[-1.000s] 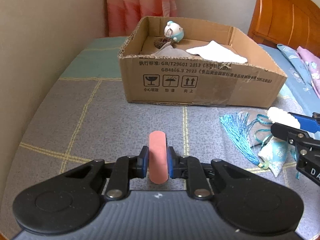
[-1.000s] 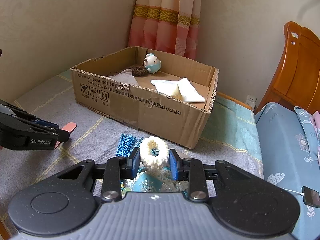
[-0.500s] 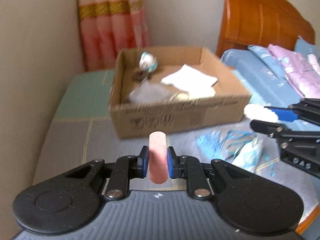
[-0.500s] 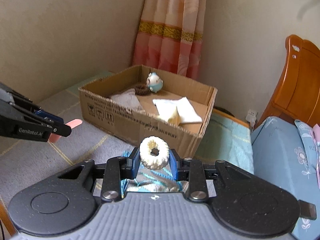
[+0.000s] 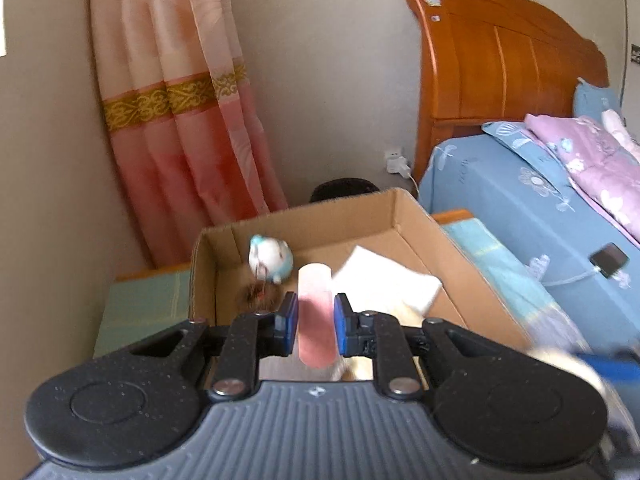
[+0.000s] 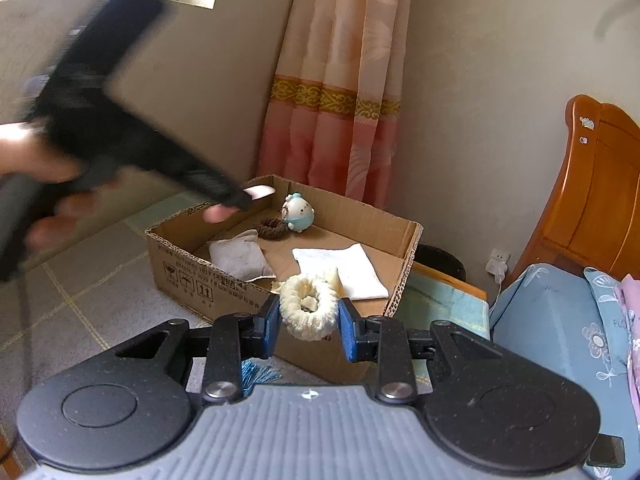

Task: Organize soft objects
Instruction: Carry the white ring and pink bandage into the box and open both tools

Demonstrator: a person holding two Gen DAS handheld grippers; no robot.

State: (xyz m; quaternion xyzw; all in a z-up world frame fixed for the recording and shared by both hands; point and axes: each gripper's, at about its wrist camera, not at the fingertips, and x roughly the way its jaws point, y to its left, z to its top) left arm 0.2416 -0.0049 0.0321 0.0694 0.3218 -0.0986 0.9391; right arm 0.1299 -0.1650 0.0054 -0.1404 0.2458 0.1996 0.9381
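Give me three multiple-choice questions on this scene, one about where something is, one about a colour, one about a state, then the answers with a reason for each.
1. Where is the small plush toy?
A. On the blue bed
B. In the cardboard box, near its far wall
C. On the mat outside the box

2. What colour is the flat strip in the left hand-held gripper?
A. Pink
B. Green
C. Black

3. What is the state of the right hand-held gripper?
A. Open and empty
B. Shut on a folded cloth
C. Shut on the cream scrunchie

Answers:
1. B, the right wrist view shows the toy standing inside the box by the far wall, next to a brown scrunchie.
2. A, the strip between the blue pads is pink.
3. C, the fluffy cream ring sits clamped between both pads.
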